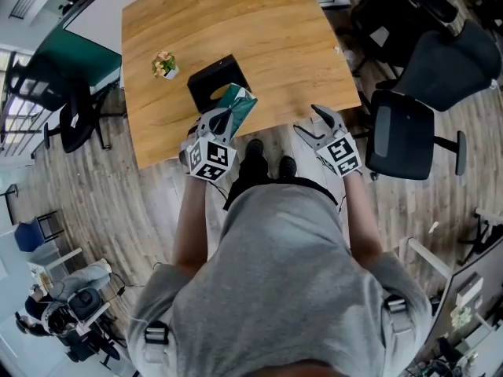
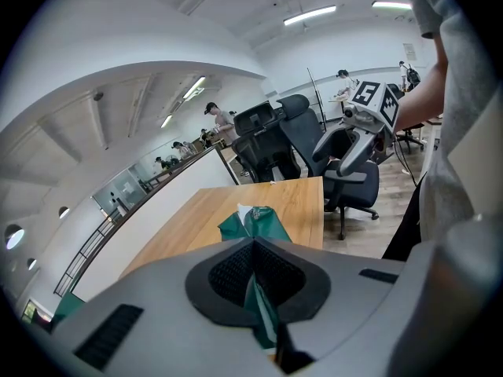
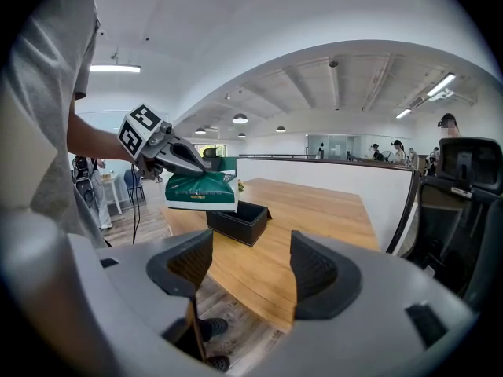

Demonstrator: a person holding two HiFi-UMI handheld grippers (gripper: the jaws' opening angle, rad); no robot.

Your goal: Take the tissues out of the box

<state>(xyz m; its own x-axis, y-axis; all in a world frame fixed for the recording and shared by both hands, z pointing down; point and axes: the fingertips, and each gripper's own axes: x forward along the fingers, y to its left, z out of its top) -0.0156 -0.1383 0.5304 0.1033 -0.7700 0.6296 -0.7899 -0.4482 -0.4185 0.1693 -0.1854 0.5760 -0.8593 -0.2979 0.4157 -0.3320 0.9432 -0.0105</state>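
Item: green tissue pack (image 1: 238,103), lifted out of the black box (image 1: 211,81) and hanging over the box's 5 o'clock corner in the head view. That overlap is hiding part of the box's opening, so its inside is showing only as a dark hollow. The left gripper (image 1: 224,120) is pinching the pack's near edge with its jaws fully closed on it. In the left gripper view the green wrapper is running down between the two ribbed pads, and the pack's body is rising beyond them at 12 o'clock, its lower part screened by the jaws. Print on the wrapper is too small to read. In the right gripper view the pack is hanging level over the box's left end, and whether it is brushing the rim cannot be told. The right gripper (image 1: 322,120) is hovering at the wooden table's (image 1: 259,30) near edge, at 3 o'clock of the pack and well apart from it, jaws standing wide with only table and floor showing between them. A small potted plant (image 1: 164,65) is sitting at 9 o'clock of the box. The person's torso is covering the legs, with only the shoes showing.
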